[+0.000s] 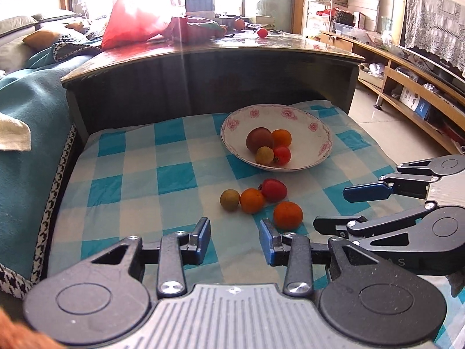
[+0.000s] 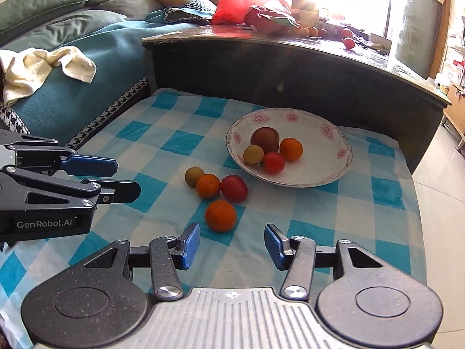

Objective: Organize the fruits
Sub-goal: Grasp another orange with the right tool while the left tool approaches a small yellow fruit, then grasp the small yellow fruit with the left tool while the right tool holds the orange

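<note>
A white flowered bowl (image 1: 315,142) (image 2: 322,157) on the checked cloth holds several fruits: a dark red one (image 1: 259,139), an orange one (image 1: 282,137), a yellow-green one (image 1: 264,155) and a red one (image 1: 282,154). In front of it on the cloth lie a yellow-green fruit (image 1: 229,200) (image 2: 194,176), an orange (image 1: 251,200) (image 2: 208,185), a red fruit (image 1: 274,190) (image 2: 234,188) and a nearer orange (image 1: 287,215) (image 2: 220,215). My left gripper (image 1: 234,240) (image 2: 122,177) is open and empty. My right gripper (image 2: 232,245) (image 1: 343,208) is open and empty, just short of the nearer orange.
A dark wooden table (image 1: 203,58) (image 2: 290,58) rises behind the cloth, with a red bag (image 1: 130,20) and more fruit on it. A teal sofa cover (image 1: 32,122) with a cream towel (image 2: 43,67) is at the left. A low shelf (image 1: 407,93) stands at the right.
</note>
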A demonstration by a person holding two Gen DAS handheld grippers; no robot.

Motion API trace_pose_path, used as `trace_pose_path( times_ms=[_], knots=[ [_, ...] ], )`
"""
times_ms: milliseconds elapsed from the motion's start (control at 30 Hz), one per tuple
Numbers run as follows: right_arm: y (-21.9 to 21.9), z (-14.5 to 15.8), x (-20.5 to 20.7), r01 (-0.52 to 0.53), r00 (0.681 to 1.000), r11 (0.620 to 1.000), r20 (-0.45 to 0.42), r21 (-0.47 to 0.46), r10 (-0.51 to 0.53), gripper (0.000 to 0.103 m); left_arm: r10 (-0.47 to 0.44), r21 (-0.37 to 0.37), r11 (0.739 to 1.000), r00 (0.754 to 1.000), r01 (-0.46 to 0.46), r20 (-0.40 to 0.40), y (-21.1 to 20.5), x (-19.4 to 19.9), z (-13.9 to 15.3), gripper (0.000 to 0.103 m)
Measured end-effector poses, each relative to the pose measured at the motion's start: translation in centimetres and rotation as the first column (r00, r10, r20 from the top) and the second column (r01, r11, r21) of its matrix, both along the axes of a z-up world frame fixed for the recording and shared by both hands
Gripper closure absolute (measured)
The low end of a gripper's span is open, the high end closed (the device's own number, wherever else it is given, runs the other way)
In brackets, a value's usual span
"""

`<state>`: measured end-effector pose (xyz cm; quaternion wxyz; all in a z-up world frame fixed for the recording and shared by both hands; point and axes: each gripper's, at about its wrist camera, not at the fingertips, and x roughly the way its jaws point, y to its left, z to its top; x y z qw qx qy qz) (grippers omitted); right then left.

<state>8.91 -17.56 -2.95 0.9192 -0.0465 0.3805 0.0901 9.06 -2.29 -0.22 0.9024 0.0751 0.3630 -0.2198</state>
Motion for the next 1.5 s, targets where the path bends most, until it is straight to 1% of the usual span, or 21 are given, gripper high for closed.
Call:
trace_pose_path(
  times_ms=[200, 300, 400, 467, 500, 533, 600, 633, 667, 700, 833, 933, 1033, 1133, 1233, 1300, 1367, 1433, 1500],
  knots=[
    [0.2, -2.0, 2.8, -0.031, 0.999, 1.000, -0.029, 0.003, 0.031, 0.059, 0.001, 0.003, 1.000, 1.000, -0.001, -0.013, 0.4, 0.9, -0.9, 0.057],
    [0.4, -2.6, 3.8, -0.045, 0.998, 0.999, -0.032, 0.005, 0.045, 0.059, -0.003, 0.010, 1.000, 1.000, 0.003, -0.013, 0.3, 1.2, -1.2, 0.057],
    [0.7, -3.4, 4.8, -0.043, 0.997, 0.999, -0.057, -0.004, 0.042, 0.059, -0.013, 0.014, 1.000, 1.000, 0.013, -0.012, 0.2, 1.5, -1.5, 0.057],
    [0.7, -3.7, 5.0, -0.048, 0.997, 0.999, -0.065, 0.007, 0.049, 0.060, -0.019, 0.020, 1.000, 1.000, 0.019, -0.015, 0.0, 1.8, -1.8, 0.056],
    [0.8, -3.9, 5.1, -0.051, 0.996, 0.999, -0.071, 0.001, 0.050, 0.061, -0.023, 0.026, 0.999, 1.000, 0.023, -0.017, -0.1, 1.9, -2.0, 0.056],
    [0.9, -4.2, 5.3, -0.051, 0.995, 0.999, -0.084, -0.012, 0.050, 0.064, -0.028, 0.033, 0.999, 0.999, 0.028, -0.019, -0.2, 2.0, -2.2, 0.056],
    [1.0, -4.4, 5.3, -0.054, 0.995, 0.998, -0.083, -0.014, 0.053, 0.064, -0.036, 0.050, 0.998, 0.999, 0.037, -0.022, -0.5, 2.3, -2.8, 0.056],
    [0.9, -4.3, 5.4, -0.053, 0.995, 0.998, -0.085, -0.014, 0.052, 0.066, -0.040, 0.054, 0.998, 0.999, 0.041, -0.020, -0.5, 2.5, -3.0, 0.056],
    [0.7, -4.1, 5.4, -0.051, 0.995, 0.999, -0.091, 0.002, 0.051, 0.077, -0.045, 0.058, 0.997, 0.999, 0.045, -0.015, -0.6, 2.7, -3.2, 0.056],
    [0.3, -4.0, 5.5, -0.039, 0.994, 0.999, -0.100, 0.023, 0.041, 0.076, -0.051, 0.061, 0.997, 0.999, 0.051, -0.009, -0.7, 2.8, -3.4, 0.057],
    [-1.0, -3.6, 5.1, 0.004, 0.995, 0.999, -0.104, 0.040, 0.000, 0.077, -0.105, 0.082, 0.991, 0.994, 0.102, 0.037, -1.4, 3.8, -4.0, 0.057],
    [-1.7, -3.1, 4.5, 0.014, 0.994, 0.997, -0.108, 0.081, -0.006, 0.077, -0.179, 0.127, 0.977, 0.981, 0.170, 0.068, -2.3, 5.1, -4.9, 0.057],
    [-2.1, -2.9, 3.8, 0.014, 0.994, 0.996, -0.107, 0.092, -0.004, 0.077, -0.232, 0.169, 0.962, 0.968, 0.214, 0.094, -2.7, 6.2, -5.9, 0.059],
    [-2.6, -3.0, 3.4, 0.011, 0.993, 0.995, -0.115, 0.100, 0.001, 0.076, -0.272, 0.150, 0.954, 0.959, 0.259, 0.078, -2.4, 7.1, -6.2, 0.059],
    [-3.2, -3.2, 3.4, 0.021, 0.992, 0.994, -0.127, 0.108, -0.007, 0.076, -0.301, 0.165, 0.944, 0.950, 0.285, 0.082, -2.4, 7.7, -6.4, 0.059],
    [-3.4, -3.3, 3.5, 0.027, 0.991, 0.994, -0.131, 0.110, -0.012, 0.076, -0.303, 0.148, 0.945, 0.951, 0.291, 0.064, -2.2, 8.1, -6.5, 0.060],
    [-3.5, -3.3, 3.7, 0.032, 0.991, 0.993, -0.133, 0.110, -0.017, 0.076, -0.306, 0.117, 0.947, 0.951, 0.300, 0.039, -1.9, 8.6, -6.5, 0.064],
    [-3.6, -3.2, 3.8, 0.035, 0.991, 0.993, -0.130, 0.112, -0.020, 0.076, -0.300, 0.093, 0.950, 0.953, 0.297, 0.026, -1.7, 8.8, -6.5, 0.066],
    [-3.6, -3.1, 3.8, 0.035, 0.992, 0.993, -0.125, 0.114, -0.021, 0.076, -0.292, 0.094, 0.953, 0.956, 0.289, 0.027, -1.9, 8.9, -6.5, 0.068]
  ],
)
